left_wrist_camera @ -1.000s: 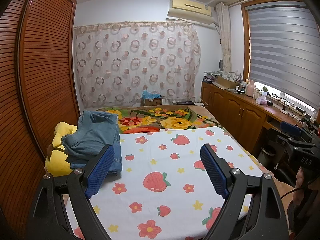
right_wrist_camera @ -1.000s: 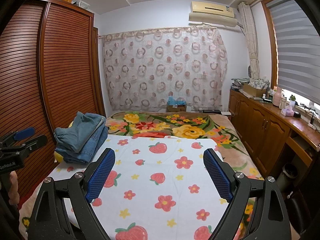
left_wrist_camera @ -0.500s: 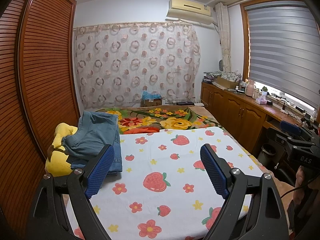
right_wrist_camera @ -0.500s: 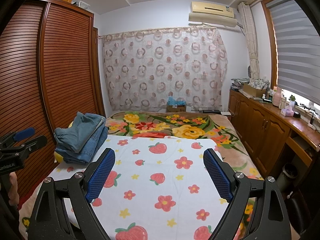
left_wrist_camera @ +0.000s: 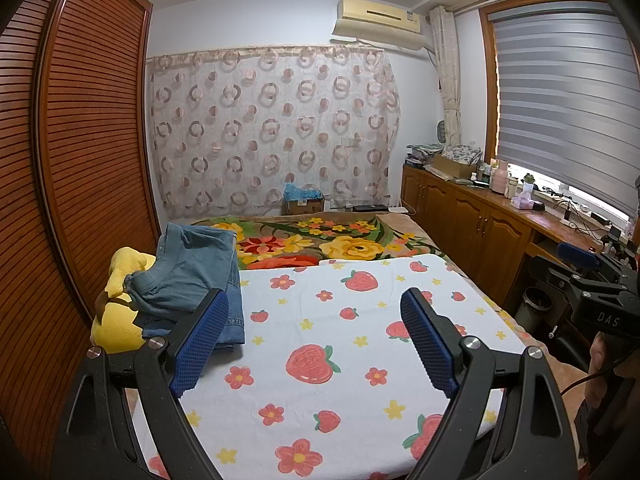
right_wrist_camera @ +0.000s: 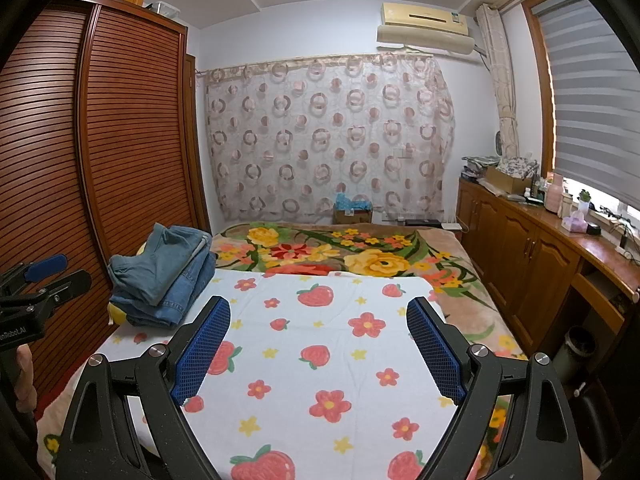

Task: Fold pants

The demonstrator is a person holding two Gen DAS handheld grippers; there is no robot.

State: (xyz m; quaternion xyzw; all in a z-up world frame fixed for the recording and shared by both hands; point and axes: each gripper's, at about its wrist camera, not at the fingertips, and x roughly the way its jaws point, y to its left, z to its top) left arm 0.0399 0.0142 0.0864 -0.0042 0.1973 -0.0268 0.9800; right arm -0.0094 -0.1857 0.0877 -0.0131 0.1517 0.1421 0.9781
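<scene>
On the strawberry sheet (right_wrist_camera: 320,344) nothing is spread; denim pants (right_wrist_camera: 164,276) sit stacked at its far-left corner, fitting either waiting or finished. Left gripper (left_wrist_camera: 312,340) and right gripper (right_wrist_camera: 318,344) hover above it, jaws apart, empty.

Left gripper (left_wrist_camera: 314,312) held level, its 2 blue-padded fingers (left_wrist_camera: 200,336) spread wide, nothing between them. Right gripper (right_wrist_camera: 319,318) likewise level and spread wide, blue pads (right_wrist_camera: 436,350) apart, gripping nothing. A hand (right_wrist_camera: 25,376) partly visible at the left edge.
</scene>
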